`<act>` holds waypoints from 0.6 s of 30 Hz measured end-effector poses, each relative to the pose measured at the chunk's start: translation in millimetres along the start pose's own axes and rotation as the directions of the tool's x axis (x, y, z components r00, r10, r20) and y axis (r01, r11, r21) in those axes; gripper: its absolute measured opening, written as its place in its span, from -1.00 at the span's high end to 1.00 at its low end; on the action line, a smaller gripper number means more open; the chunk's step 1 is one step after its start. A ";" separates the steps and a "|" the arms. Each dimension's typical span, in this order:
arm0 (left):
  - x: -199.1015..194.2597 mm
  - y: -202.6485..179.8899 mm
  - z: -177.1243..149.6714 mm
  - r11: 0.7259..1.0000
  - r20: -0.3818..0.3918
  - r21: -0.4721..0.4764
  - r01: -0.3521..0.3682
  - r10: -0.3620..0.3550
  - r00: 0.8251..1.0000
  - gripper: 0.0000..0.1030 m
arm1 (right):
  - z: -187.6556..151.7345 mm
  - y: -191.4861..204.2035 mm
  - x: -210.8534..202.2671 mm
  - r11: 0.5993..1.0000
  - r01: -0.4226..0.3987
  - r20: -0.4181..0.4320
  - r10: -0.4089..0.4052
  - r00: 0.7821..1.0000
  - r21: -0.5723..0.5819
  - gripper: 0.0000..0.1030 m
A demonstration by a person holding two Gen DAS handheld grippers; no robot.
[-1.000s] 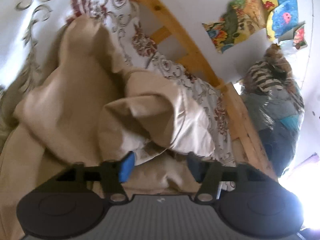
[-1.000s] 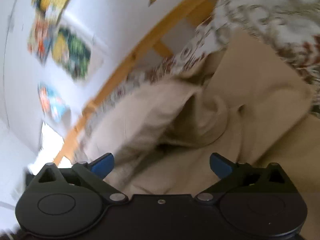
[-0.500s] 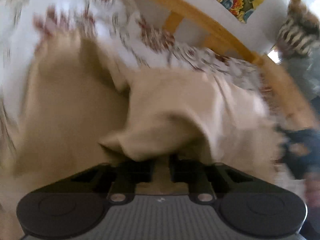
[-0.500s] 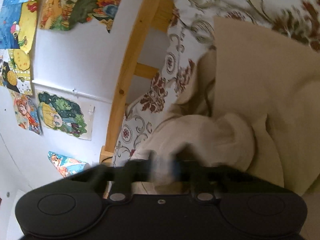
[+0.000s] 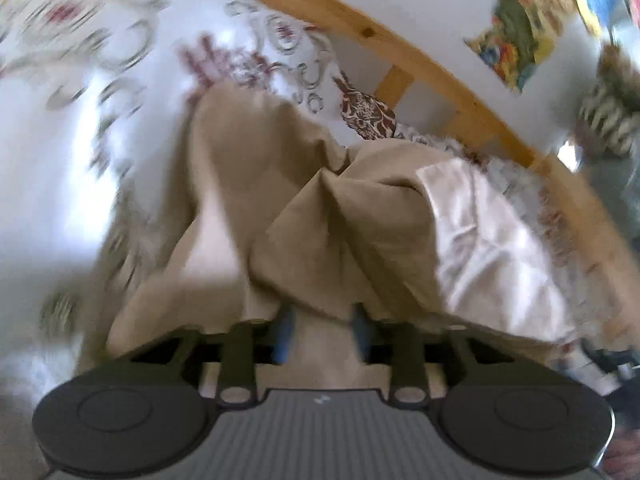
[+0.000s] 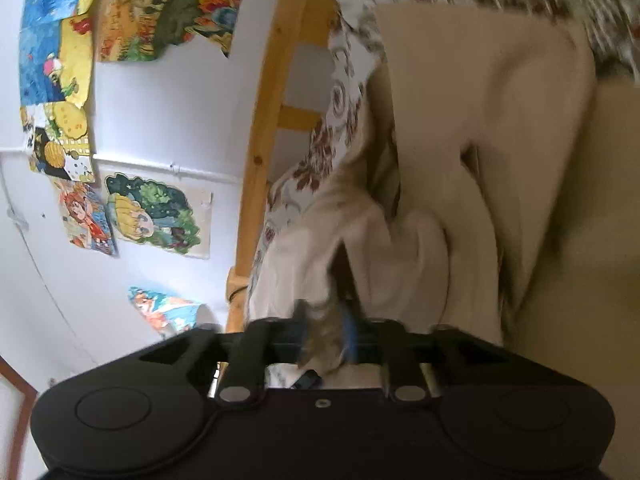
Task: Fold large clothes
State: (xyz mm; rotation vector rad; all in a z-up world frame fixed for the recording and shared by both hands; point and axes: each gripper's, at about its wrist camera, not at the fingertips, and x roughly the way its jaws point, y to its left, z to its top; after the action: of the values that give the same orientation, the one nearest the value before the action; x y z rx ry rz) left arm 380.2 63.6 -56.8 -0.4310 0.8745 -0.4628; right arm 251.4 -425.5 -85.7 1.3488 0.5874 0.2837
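A large beige garment point(image 5: 256, 184) lies crumpled on a bed covered by a white sheet point(image 5: 80, 128) printed with grey scrolls and dark red flowers. In the left wrist view the cloth rises in a tall fold at the centre, and a paler, cream-coloured inner layer point(image 5: 484, 232) spills to the right of it, toward the wooden bed rail point(image 5: 440, 76) that curves across the far side.

The left gripper point(image 5: 322, 336) sits at the near edge of the garment. Its blue-padded fingers point(image 5: 285, 336) stand apart and are opening; a drooping point of beige cloth hangs down over the gap between them, and the pads do not appear to press on it.

In the right wrist view the scene is rolled sideways, so the bed rail point(image 6: 272, 128) runs up the middle and the garment point(image 6: 480, 128) fills the right half, with the patterned sheet point(image 6: 344, 92) showing in a strip between rail and cloth. The right gripper point(image 6: 326, 334) is also opening, with a bunch of pale cloth lying between its fingers point(image 6: 351, 334). Motion blur hides the contact, so whether the pads pinch that cloth I cannot tell.

On the white wall point(image 6: 160, 120) left of the rail hang several bright children's drawings point(image 6: 152, 216). In the left wrist view one drawing point(image 5: 516, 40) shows at the far right, beside a blurred striped heap point(image 5: 608, 116).
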 end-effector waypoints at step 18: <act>53.1 19.1 88.3 0.852 0.044 -0.475 0.220 -0.227 0.973 0.77 | 63.0 35.6 47.2 0.965 0.262 0.047 -0.261 0.964 -0.023 0.93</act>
State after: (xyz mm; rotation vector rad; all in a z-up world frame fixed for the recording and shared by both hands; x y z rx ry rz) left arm 484.7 65.0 -49.9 -0.9965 0.9563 -0.4604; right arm 329.8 -445.7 -55.7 1.2299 0.7139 0.0476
